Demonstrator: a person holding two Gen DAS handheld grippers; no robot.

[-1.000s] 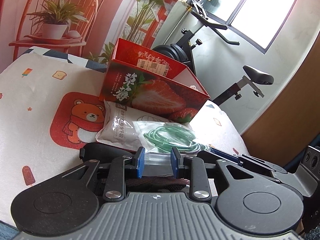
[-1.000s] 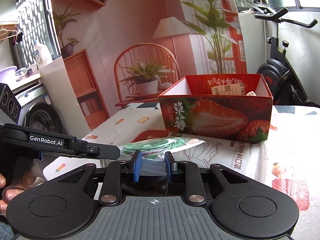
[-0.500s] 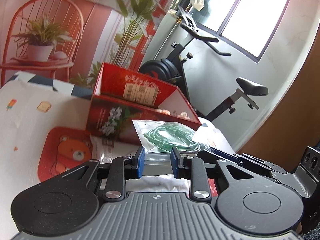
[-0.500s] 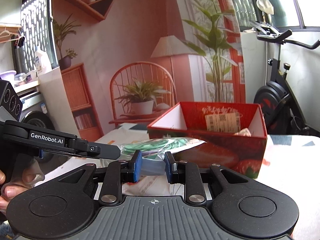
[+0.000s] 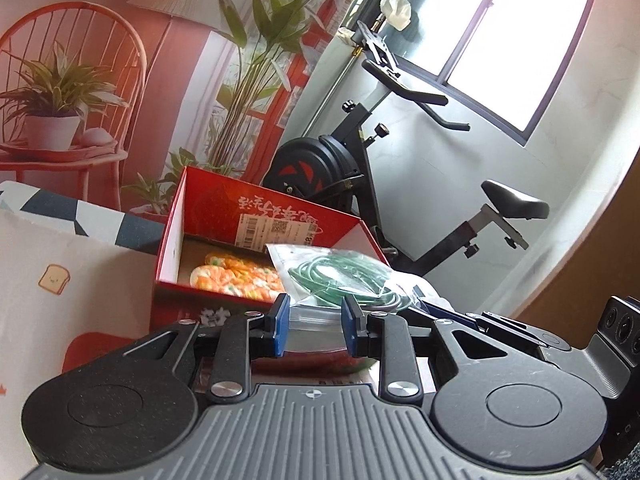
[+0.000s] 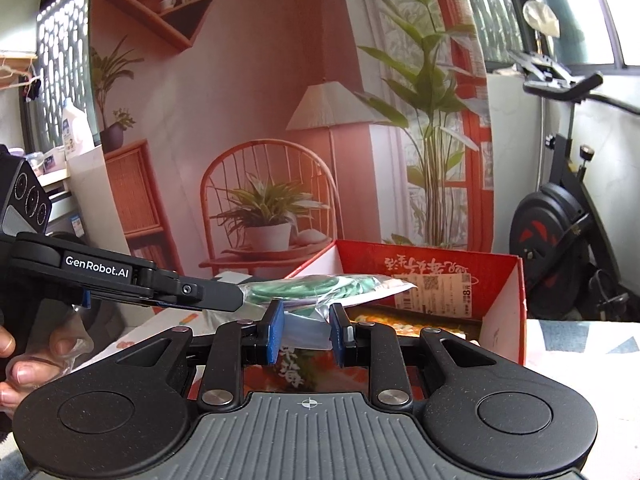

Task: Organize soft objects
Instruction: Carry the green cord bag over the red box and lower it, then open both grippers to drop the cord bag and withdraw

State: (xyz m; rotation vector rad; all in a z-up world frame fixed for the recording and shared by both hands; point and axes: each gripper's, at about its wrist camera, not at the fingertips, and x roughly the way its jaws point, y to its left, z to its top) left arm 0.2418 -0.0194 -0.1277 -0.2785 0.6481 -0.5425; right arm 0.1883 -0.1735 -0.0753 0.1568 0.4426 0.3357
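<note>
A clear plastic bag holding a coiled green cord [image 5: 344, 276] hangs in the air between both grippers, just over the near rim of the open red strawberry box [image 5: 172, 240]. My left gripper [image 5: 314, 322] is shut on the bag's near edge. My right gripper [image 6: 306, 330] is shut on another edge of the same bag [image 6: 320, 286]. Each gripper shows in the other's view: the left gripper [image 6: 160, 284] and the right gripper [image 5: 460, 316]. An orange and white soft item [image 5: 236, 280] lies inside the box [image 6: 502, 312].
The box stands on a white printed tablecloth [image 5: 40, 280]. An exercise bike [image 5: 360, 160] stands behind the table, before a window. A printed backdrop with a chair and plants [image 6: 272, 200] hangs behind. A person's fingers [image 6: 24, 360] grip the left handle.
Both grippers rose and moved toward the box, carrying the bag with them. The box's inside has come into view and the white packet on the table has dropped out of sight.
</note>
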